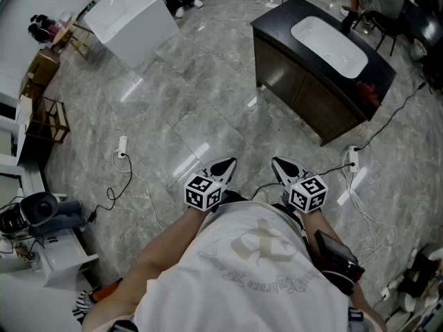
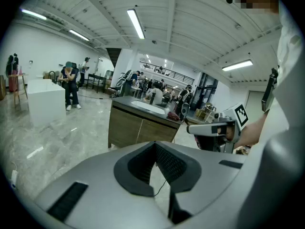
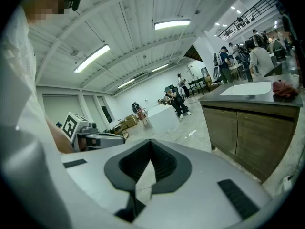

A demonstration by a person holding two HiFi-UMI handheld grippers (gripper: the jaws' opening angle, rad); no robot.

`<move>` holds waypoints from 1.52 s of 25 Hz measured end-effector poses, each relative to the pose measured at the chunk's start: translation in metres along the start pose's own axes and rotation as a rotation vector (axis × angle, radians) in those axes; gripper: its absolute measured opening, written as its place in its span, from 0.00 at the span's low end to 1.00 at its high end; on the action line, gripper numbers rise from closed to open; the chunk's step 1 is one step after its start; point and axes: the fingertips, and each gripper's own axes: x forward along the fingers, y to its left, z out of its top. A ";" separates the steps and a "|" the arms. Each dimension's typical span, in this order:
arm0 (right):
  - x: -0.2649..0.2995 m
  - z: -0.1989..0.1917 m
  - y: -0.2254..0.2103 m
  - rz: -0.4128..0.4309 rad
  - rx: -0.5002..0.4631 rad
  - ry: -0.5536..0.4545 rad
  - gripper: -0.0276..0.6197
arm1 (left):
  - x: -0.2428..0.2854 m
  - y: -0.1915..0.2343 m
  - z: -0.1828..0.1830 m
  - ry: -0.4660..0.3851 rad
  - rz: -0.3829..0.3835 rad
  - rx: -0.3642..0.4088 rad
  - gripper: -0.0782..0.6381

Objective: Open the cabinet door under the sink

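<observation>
The sink cabinet (image 1: 315, 95) stands on the floor ahead and to the right, with a dark top, a white basin (image 1: 329, 43) and two brown doors, both closed. A red cloth (image 1: 367, 88) lies on its top. My left gripper (image 1: 227, 163) and right gripper (image 1: 278, 163) are held side by side close to my body, well short of the cabinet, both shut with nothing in them. In the left gripper view the cabinet doors (image 2: 138, 128) are seen beyond the shut left gripper (image 2: 155, 146). The right gripper view has the doors (image 3: 248, 137) at its right, beyond the shut right gripper (image 3: 151, 144).
A white box (image 1: 135, 16) stands at the far left. Power strips (image 1: 122, 146) and cables (image 1: 360, 206) lie on the marble floor. Wooden chairs (image 1: 48, 116) and equipment (image 1: 41, 213) line the left side. People (image 2: 70, 85) stand farther back.
</observation>
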 end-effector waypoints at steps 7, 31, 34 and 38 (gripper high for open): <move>-0.007 0.007 -0.006 -0.011 0.051 -0.057 0.06 | 0.003 -0.004 0.001 0.006 0.001 0.008 0.12; 0.058 0.021 -0.033 -0.098 0.076 0.023 0.06 | 0.029 0.071 0.028 0.045 -0.029 -0.020 0.12; 0.071 0.033 -0.041 -0.142 0.076 0.020 0.06 | 0.043 0.086 0.040 0.054 -0.081 -0.007 0.12; 0.099 0.057 -0.046 -0.192 0.076 0.001 0.06 | 0.048 0.120 0.066 0.056 -0.117 0.016 0.12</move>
